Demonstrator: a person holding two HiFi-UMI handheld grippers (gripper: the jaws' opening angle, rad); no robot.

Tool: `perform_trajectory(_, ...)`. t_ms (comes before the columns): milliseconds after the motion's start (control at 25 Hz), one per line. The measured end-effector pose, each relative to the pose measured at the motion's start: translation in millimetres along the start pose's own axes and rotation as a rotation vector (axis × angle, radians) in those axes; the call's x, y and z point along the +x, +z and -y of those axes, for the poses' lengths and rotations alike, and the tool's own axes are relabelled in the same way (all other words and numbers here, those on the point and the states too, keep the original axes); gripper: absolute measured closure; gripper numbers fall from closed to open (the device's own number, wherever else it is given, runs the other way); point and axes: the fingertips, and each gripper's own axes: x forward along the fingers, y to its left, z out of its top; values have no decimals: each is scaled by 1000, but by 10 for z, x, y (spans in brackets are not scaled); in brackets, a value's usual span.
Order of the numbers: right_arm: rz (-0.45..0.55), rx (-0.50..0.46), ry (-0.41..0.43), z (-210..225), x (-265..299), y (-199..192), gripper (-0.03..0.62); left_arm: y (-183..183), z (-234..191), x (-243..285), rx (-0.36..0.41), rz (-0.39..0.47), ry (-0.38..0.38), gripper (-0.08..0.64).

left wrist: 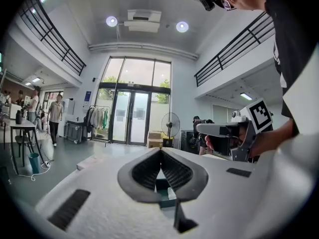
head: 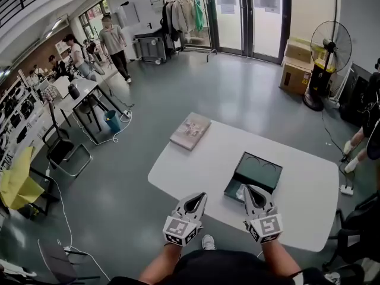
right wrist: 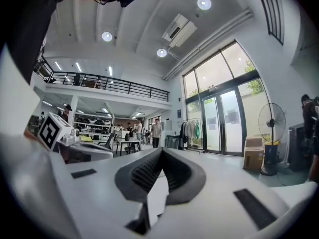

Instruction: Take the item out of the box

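On the white table lies an open dark green box with round hollows in its insert. My right gripper hovers over the box's near left corner. In the right gripper view its jaws are shut on a thin white card; the same white item shows by the fingertips in the head view. My left gripper hangs over the table's near edge, left of the box, jaws shut and holding nothing. A strip of the box shows behind them.
A flat pinkish box lies at the table's far left corner. A standing fan and cardboard boxes are beyond the table on the right. A dark chair is at the right; people stand at desks far left.
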Motion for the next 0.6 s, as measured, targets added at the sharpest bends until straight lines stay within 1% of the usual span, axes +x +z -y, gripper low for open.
perform_trajectory(120,-2,2,-49,35,208,-12,586,-16,-130,94,13,-6,-43,549)
perform_trajectory(280,-25,3,-79,38,378,-66,586,-63,-275,179,8,-18,-90,549)
perform_trajectory(600,-28,-5,-153,246,501,-136,585,-158,-425,501,-2,-31,-142,549)
